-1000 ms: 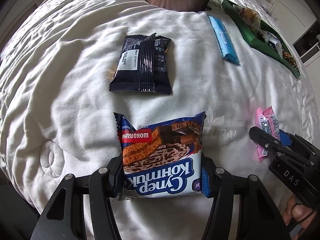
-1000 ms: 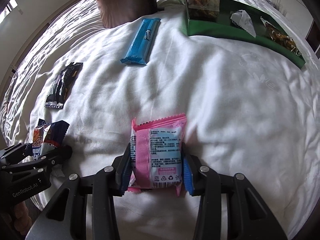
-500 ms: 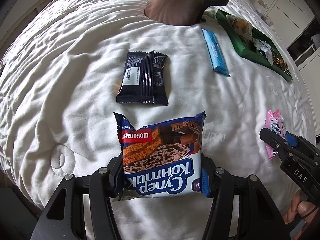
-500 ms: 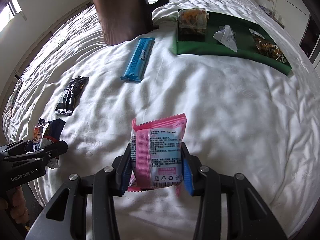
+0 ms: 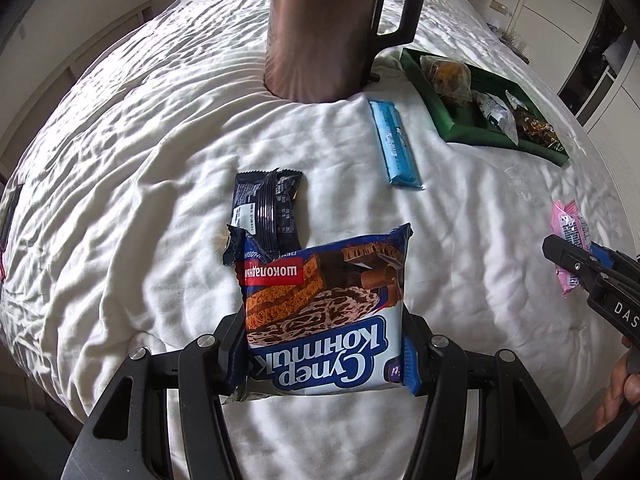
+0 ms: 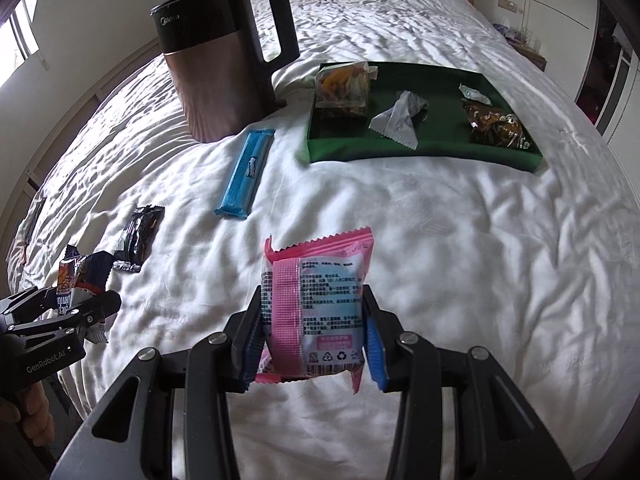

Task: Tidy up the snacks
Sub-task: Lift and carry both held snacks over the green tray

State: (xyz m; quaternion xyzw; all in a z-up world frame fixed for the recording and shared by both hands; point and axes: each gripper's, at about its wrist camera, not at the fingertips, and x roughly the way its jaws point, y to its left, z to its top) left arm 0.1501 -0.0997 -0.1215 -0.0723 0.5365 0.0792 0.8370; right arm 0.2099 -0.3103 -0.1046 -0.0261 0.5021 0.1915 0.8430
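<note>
Bedspread (image 6: 460,240) bears green tray (image 6: 420,152); left tongs (image 5: 324,356) grip cake pack (image 5: 324,312), right tongs (image 6: 314,344) pink packet (image 6: 320,308).

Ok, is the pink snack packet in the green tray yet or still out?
Out. The right gripper holds the pink snack packet above the white bedsheet, short of the green tray.

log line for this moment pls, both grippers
left gripper: shut on cake pack | right gripper: shut on pink packet | both clear of bed | green tray: three snacks in
</note>
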